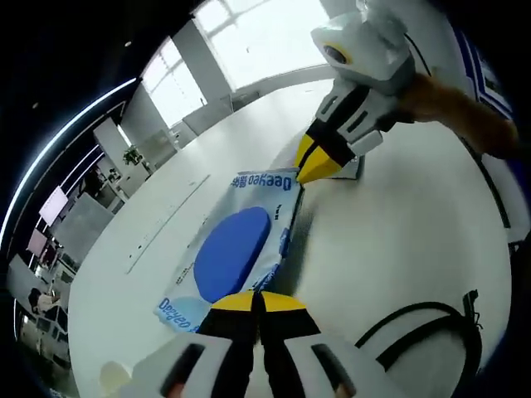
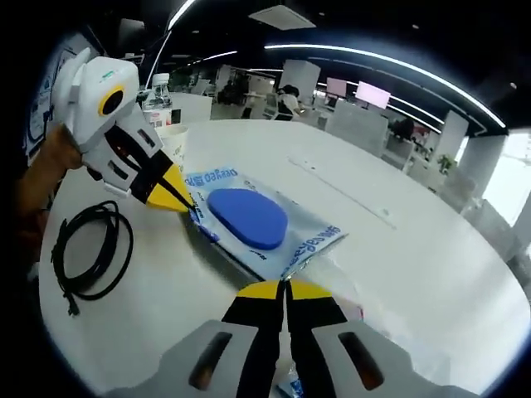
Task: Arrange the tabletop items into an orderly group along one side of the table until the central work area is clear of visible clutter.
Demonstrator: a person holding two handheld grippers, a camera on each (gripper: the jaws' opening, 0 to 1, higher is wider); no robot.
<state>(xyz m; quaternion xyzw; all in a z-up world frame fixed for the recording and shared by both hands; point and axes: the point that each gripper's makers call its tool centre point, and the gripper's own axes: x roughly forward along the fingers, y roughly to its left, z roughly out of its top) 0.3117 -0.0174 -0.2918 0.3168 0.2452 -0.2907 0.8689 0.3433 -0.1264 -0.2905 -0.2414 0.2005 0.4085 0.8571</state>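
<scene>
L gripper (image 1: 255,300): jaws pinched together on near edge of wipes pack (image 1: 236,249), which lies flat just ahead of tips. R gripper (image 2: 282,290): jaws closed on opposite edge. Pack looks soft, light, slick film; grip edge seams, lift w/ both. Cable (image 2: 91,249) lies left.

Beyond the white table (image 2: 431,249), far across the room, stand office desks with monitors (image 2: 372,94) under long ceiling light strips (image 2: 390,62). Bright windows (image 1: 249,37) line the far wall, with white pillars (image 2: 446,137) nearby.
</scene>
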